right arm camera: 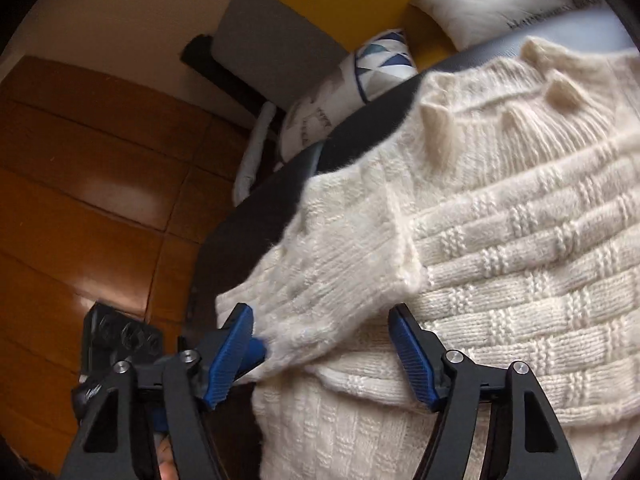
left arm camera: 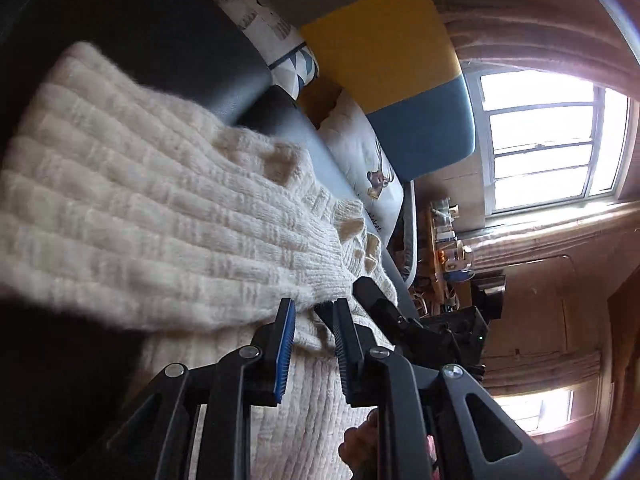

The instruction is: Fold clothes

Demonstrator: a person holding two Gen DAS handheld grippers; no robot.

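While the cream knit sweater lies on the dark sofa seat, its folded sleeve runs straight out from the right gripper. Those jaws gape wide around the cuff; the left gripper, jaws narrowly parted, touches another fold.

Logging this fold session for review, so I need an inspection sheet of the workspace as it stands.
Surface: dark padded seat, partly covered.
Job's things: cream knit sweater spread out, one sleeve folded across the body.
Clutter: patterned cushions at the seat's back.
Grippers: left hand-held gripper narrowly parted at a sweater edge, grip unclear; right hand-held gripper open, straddling the sleeve cuff.
Cables: nothing seen.
Surroundings: wooden floor, bright window, cluttered side table.
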